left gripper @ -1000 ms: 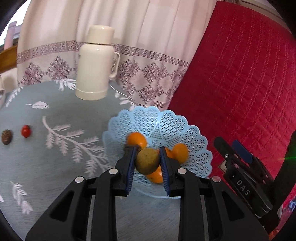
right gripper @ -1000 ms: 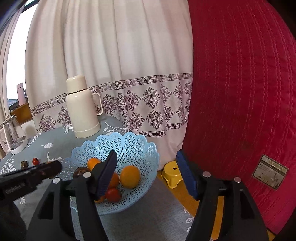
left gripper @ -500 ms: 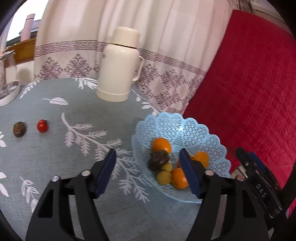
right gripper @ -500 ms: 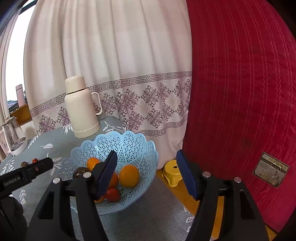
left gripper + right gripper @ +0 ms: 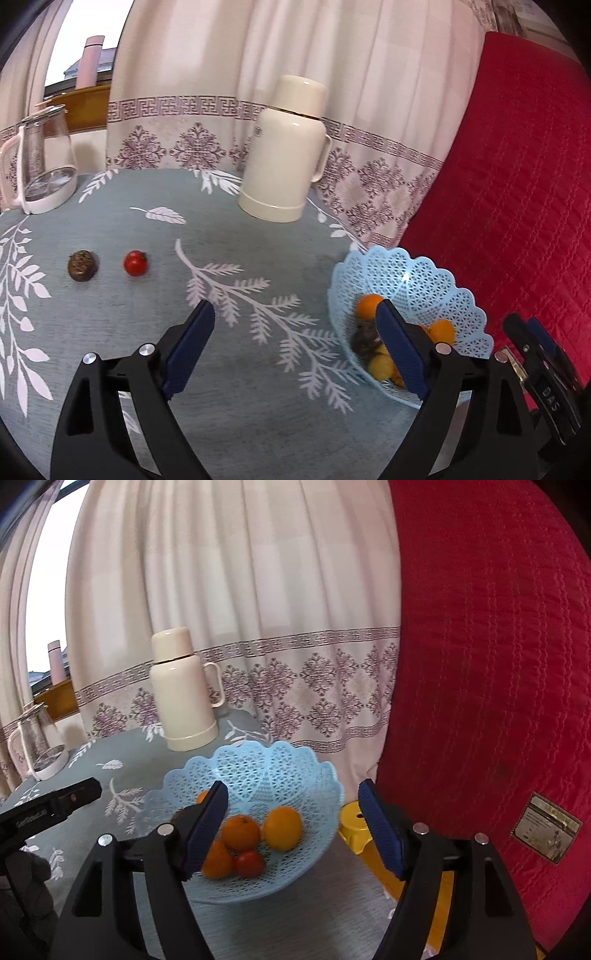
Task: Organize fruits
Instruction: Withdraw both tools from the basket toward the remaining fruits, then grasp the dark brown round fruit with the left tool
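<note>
A pale blue lace basket [image 5: 424, 280] [image 5: 266, 764] stands at the table's right edge. It holds oranges [image 5: 282, 827], a red tomato [image 5: 249, 864], a dark brown fruit [image 5: 364, 338] and a yellow one [image 5: 380, 363]. On the cloth to the far left lie a loose red tomato [image 5: 135, 263] and a brown round fruit [image 5: 82, 266]. My left gripper [image 5: 295, 314] hangs over bare cloth left of the basket, its jaws opening with nothing between them. My right gripper [image 5: 291, 790] hovers in front of the basket, jaws opening and empty.
A cream thermos [image 5: 288, 155] [image 5: 181, 694] stands behind the basket and a glass kettle [image 5: 40, 162] at the far left. A red quilted surface [image 5: 517, 184] rises to the right. A yellow stool [image 5: 356, 827] sits on the floor below the table edge.
My left gripper let go of the brownish-green fruit in the basket, opened wide and swung left away from it. My right gripper's jaws widened a little.
</note>
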### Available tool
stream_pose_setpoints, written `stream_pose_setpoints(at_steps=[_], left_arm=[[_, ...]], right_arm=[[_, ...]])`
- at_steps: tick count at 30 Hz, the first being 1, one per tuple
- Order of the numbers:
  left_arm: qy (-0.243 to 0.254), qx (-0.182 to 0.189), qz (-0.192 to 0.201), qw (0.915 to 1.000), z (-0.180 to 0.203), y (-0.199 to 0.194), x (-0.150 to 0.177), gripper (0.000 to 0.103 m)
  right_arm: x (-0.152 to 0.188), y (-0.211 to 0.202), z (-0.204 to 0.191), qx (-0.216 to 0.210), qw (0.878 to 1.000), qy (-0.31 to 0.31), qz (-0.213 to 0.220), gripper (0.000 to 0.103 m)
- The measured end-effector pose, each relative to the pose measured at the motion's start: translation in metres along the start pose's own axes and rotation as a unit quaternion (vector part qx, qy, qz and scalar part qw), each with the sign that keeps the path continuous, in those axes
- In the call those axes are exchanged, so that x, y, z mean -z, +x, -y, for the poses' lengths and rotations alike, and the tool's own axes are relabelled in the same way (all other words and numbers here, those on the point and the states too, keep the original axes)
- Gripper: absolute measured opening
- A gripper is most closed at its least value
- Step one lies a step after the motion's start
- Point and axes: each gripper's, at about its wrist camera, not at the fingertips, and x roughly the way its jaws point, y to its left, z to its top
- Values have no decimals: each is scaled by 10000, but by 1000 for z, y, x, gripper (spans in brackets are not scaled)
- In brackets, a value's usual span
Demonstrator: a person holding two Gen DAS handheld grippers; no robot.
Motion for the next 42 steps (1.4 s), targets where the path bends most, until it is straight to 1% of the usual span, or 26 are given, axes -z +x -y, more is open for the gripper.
stream_pose_setpoints(at_steps=[5,8,13,14,16,25,29,35,42], left_arm=[[22,-244,139,9996,-15,-7,-5,90],[-27,-384,176,9991,-29,-9,-9,91],[-148,-706,224,9971,-58,-14,-15,91],[-160,-767,232,9967,-63,-15,-16,91],[-198,-922,257,9952,-78,-18,-18,91],[-498,-1537,234,9866,-141,-20,-20,91],[-600,-1783,144,9820,-167,-14,-21,91],[-656,-1954,-20,9785,-195,-2,-23,91],[-570,-1949,-231,9789,-209,19,-30,91]], right_arm=[[2,-5,-19,-325,9993,-179,-95,73],[3,-8,-30,-525,9981,-293,-135,74],[1,-11,-61,-949,9938,-556,-147,74],[0,-11,-68,-1038,9926,-617,-155,74],[-1,-10,-85,-1258,9887,-798,-190,80],[3,-1,-149,-1854,9729,-1337,-334,80],[9,12,-173,-2085,9659,-1426,-560,80],[21,31,-200,-2282,9590,-1458,-838,80],[36,46,-208,-2362,9537,-1502,-1101,80]])
